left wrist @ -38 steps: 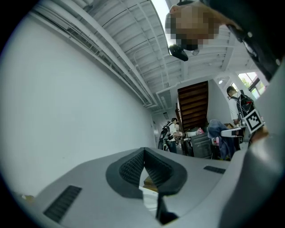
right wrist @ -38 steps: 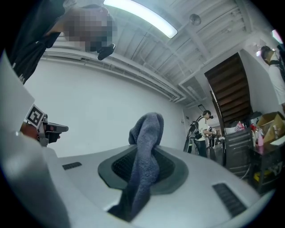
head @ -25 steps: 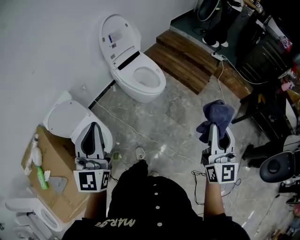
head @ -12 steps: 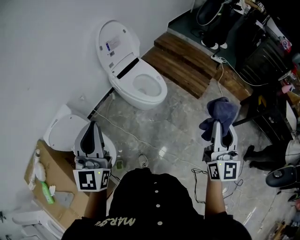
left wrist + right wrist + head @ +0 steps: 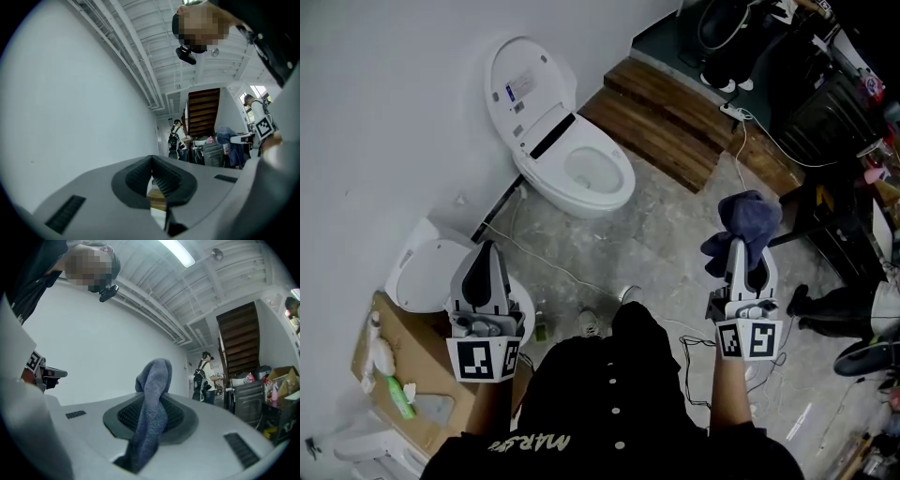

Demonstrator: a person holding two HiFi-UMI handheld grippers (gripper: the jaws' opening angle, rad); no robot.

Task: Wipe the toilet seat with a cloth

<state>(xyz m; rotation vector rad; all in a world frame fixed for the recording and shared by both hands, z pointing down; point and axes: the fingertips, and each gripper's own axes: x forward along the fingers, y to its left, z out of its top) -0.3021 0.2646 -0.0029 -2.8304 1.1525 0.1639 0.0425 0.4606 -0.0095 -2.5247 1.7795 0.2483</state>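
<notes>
A white toilet point(image 5: 581, 169) stands against the wall ahead, its lid point(image 5: 525, 80) raised and its seat down around the bowl. My right gripper point(image 5: 738, 247) is shut on a dark blue cloth point(image 5: 742, 225), which bunches above the jaws, well to the right of the toilet and apart from it. In the right gripper view the cloth point(image 5: 152, 413) hangs pinched between the pads point(image 5: 176, 416). My left gripper point(image 5: 487, 249) is shut with nothing in it and hovers at the lower left, short of the toilet. Its jaws point(image 5: 151, 164) meet, with nothing between them.
A second white toilet point(image 5: 427, 277) sits under my left gripper beside a cardboard box point(image 5: 394, 352) with bottles. A wooden step point(image 5: 675, 117) lies right of the toilet. Cables point(image 5: 553, 262) cross the marble floor. Dark equipment and chairs point(image 5: 834, 103) crowd the right side.
The person has stepped forward, and the toilet has shifted slightly left in view. Both grippers hold the same pose, the right one still shut on the cloth.
</notes>
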